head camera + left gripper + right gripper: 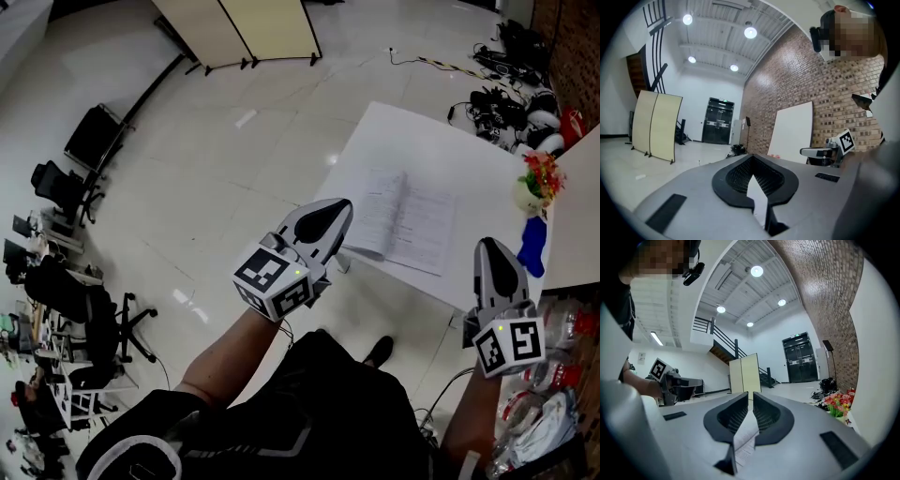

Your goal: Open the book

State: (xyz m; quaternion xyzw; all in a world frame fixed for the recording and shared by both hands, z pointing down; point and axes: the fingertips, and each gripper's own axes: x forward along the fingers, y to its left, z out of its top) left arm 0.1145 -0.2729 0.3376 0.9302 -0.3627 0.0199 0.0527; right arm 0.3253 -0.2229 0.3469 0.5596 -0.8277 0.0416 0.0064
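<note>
My left tool (343,212) hangs over the left corner of the white desk (412,141), just by the left edge of the book (405,217). In the left gripper view its jaws are pressed together at the tips and pinch nothing. A white patch shows through the slot lower down, and I cannot tell whether it is desk or page.

My right tool (488,246) is off the desk's near edge, to the right of the book and well apart from my other hand. In the right gripper view its jaws are together too, with only the thinnest slit at the tips. Printed lines show through the slot beneath them, but the head view has this tool clear of the book, so it grips nothing.

The book lies open and flat on the desk near the near edge, two printed pages facing up — between my two tools as I look down. A bunch of red and yellow flowers (542,176) stands at the desk's right end, with a blue thing (532,246) just beside it.

Both tools point level, and each shows in the other's view, marker cube and all — the right one in front of the brick wall (787,93). A pale yellow folding screen (239,28) stands on the glossy floor (234,169) beyond the desk.
</note>
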